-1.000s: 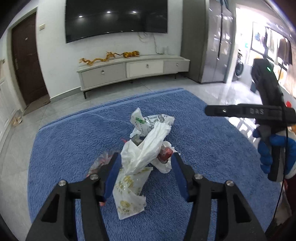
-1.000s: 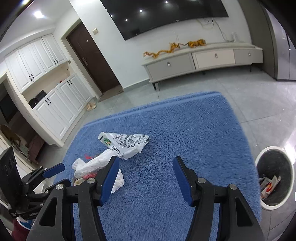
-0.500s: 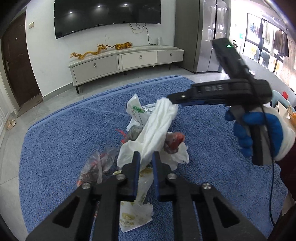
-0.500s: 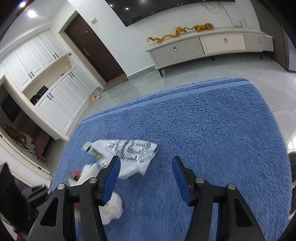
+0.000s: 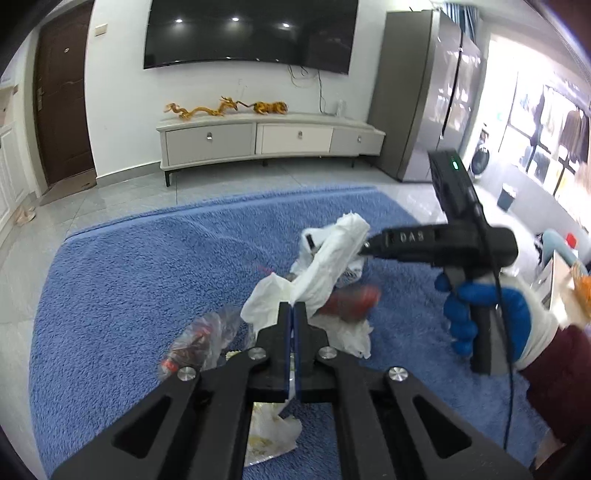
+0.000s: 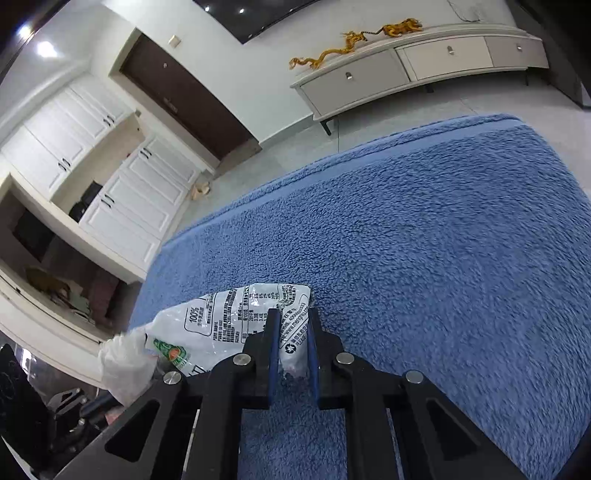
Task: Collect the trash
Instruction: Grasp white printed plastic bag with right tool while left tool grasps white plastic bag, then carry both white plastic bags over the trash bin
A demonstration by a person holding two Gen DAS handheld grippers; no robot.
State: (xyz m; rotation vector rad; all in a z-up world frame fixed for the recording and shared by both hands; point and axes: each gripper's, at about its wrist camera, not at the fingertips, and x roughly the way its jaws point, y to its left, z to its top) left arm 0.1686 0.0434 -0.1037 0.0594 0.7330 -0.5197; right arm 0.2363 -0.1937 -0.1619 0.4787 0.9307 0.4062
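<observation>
Pickup step: both grippers clamped on trash over the blue rug [image 6: 424, 221].

Left gripper [image 5: 291, 314] pinched on white tissue [image 5: 332, 258]; right gripper [image 6: 291, 325] nipping printed plastic wrapper [image 6: 236, 317]. Next, likely lifting both clear. Still loose: clear wrapper [image 5: 199, 339] at 9 o'clock, red packet [image 5: 351, 299] at 2 o'clock, possibly snagging.

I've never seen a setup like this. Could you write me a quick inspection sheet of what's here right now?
Surface: blue rug on a tiled floor.
Job's things: white tissue, printed milk bag, clear wrapper, red wrapper.
Clutter: nothing seen beyond the trash.
Grippers: left gripper shut on the tissue; right gripper closing around the milk bag's corner.
Cables: thin cord along the right handle.
Surroundings: TV cabinet, TV, brown door.
</observation>
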